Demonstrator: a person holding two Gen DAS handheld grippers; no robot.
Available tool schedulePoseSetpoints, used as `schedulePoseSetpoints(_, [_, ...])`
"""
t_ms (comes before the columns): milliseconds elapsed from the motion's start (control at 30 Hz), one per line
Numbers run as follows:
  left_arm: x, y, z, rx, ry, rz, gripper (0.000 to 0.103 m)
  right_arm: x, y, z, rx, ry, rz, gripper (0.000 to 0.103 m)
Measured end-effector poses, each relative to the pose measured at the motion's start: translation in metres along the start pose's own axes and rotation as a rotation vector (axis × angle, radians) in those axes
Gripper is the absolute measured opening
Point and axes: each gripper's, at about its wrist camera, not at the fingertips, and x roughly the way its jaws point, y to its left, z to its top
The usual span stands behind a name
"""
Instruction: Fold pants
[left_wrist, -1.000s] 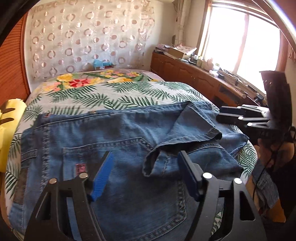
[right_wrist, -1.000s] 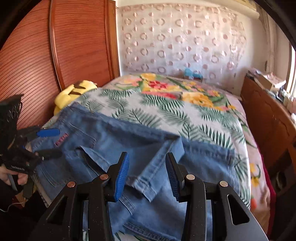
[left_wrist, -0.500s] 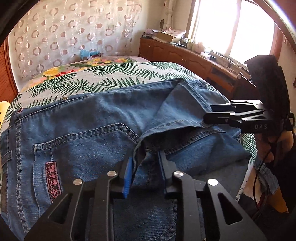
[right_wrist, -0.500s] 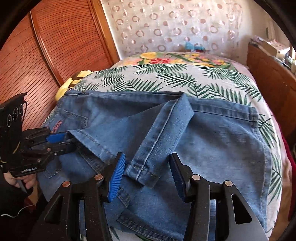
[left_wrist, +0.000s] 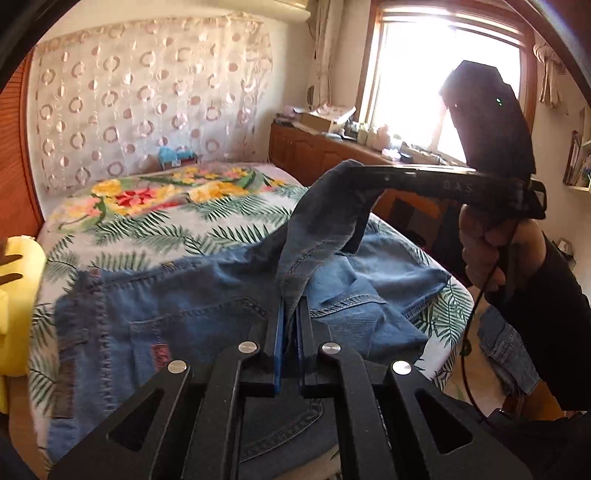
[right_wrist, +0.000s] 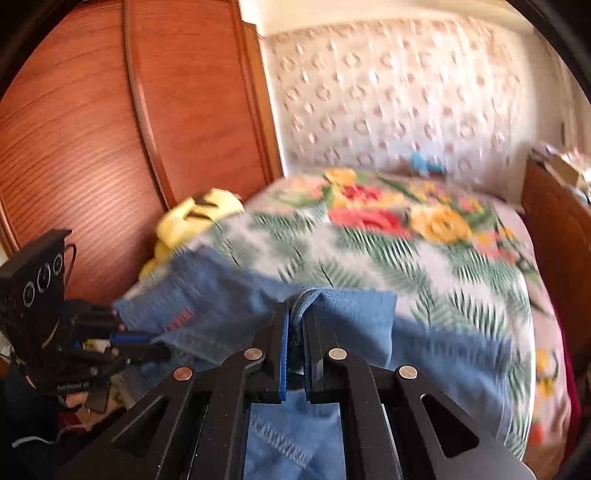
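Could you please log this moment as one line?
left gripper: shut on jeans | right gripper: shut on jeans | hem raised off bed

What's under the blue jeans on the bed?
Under the jeans lies a bedspread with palm leaves and big flowers; it shows all around them. The part right beneath the denim is covered, so nothing there can be seen.

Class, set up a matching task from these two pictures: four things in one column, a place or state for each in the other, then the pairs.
Things:
1. jeans
2. left tool
3. yellow cushion
4. wooden cabinets

Place or state:
A. under the window
B. shut on denim
C. against the wooden wardrobe
D. spread on the floral bedspread

Pairs: 1-D, 2-B, 3-C, 4-A
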Motion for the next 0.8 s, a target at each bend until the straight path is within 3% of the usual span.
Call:
schedulePoseSetpoints(200, [-0.041,0.019,0.007,-0.033,-0.071,0.036,0.007,-0.005,0.033,0.028,-0.074,-0.058,0.046,0.006])
schedulePoseSetpoints(467, [-0.087,0.044,0.006,-0.085,-0.155,0.097,0.007,0.021,0.056,0.055,-0.129,-0.093,0.111,0.006])
schedulePoseSetpoints(633, [-0.098,0.065,-0.006,-0.12,-0.157,0.166,0.007,0.042,0.057,0.061,-0.146,-0.11,0.148,0.006])
schedulePoseSetpoints(800, [-0.095,0.093,-0.03,-0.18,-0.118,0.217,0.007,0.079,0.071,0.065,-0.195,-0.072,0.167,0.006])
